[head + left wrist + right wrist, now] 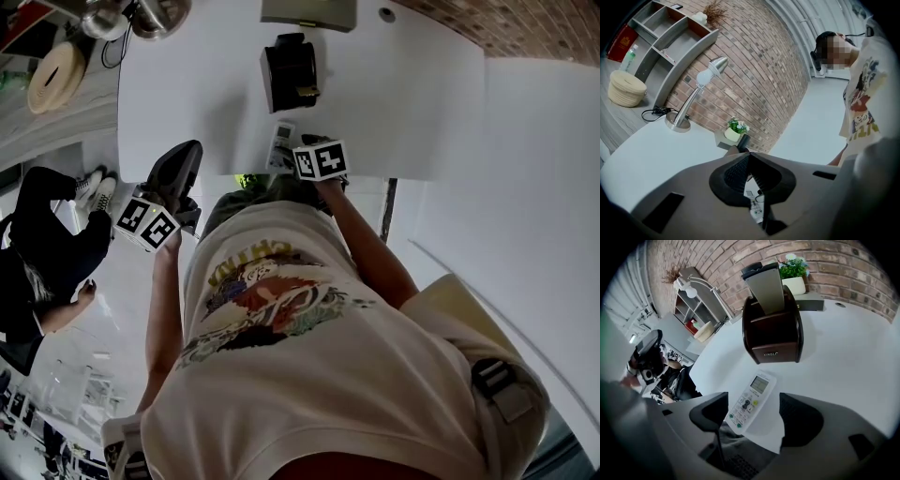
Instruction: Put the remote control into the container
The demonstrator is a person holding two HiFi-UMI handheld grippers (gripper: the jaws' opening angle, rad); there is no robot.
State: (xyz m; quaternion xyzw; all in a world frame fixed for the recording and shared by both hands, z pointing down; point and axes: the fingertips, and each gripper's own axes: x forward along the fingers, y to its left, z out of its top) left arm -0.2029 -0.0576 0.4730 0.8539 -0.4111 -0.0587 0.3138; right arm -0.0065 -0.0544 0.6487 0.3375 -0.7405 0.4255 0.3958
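So the right gripper (753, 409) is hovering over the white remote (751, 401), which is lying flat on the tabletop (843, 357) at lower middle of the frame. Its fingers are standing wide apart on either side, not pressing it. The dark brown container (773, 333) is sitting just behind, not touching. The left gripper (747, 157) is keeping its fingers together, holding nothing.

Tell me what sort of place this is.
Probably an office or studio workroom, indoors. A large white table stands by a brick wall. There is a desk lamp, and a grey shelf with open compartments is set against the bricks.
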